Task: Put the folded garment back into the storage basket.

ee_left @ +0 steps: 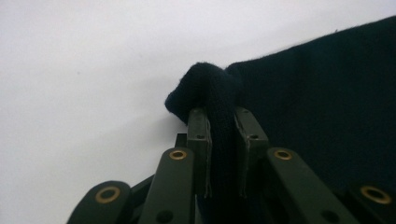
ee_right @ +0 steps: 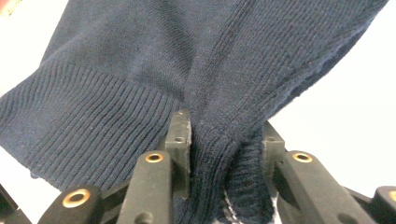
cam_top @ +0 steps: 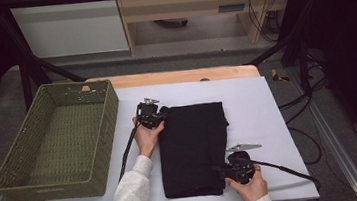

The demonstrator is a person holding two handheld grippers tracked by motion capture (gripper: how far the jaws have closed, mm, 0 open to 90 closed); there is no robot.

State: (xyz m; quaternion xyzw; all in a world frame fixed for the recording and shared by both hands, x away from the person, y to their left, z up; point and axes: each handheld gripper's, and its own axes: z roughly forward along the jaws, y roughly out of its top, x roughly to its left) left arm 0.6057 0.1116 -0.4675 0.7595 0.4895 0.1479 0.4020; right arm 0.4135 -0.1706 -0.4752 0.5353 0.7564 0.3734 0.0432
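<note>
Dark navy knit sweater (cam_top: 193, 149), folded to a long rectangle, lies on the white tabletop (cam_top: 257, 102) at its middle, reaching to the near edge. Left gripper (cam_top: 160, 116) at the sweater's far left corner: jaws closed on a bunched fold of the knit (ee_left: 219, 102). Right gripper (cam_top: 222, 170) at the near right corner: jaws clamped on the ribbed hem (ee_right: 219, 154). Green woven basket (cam_top: 30, 141) overhangs the tabletop's left edge, well apart from the sweater.
</note>
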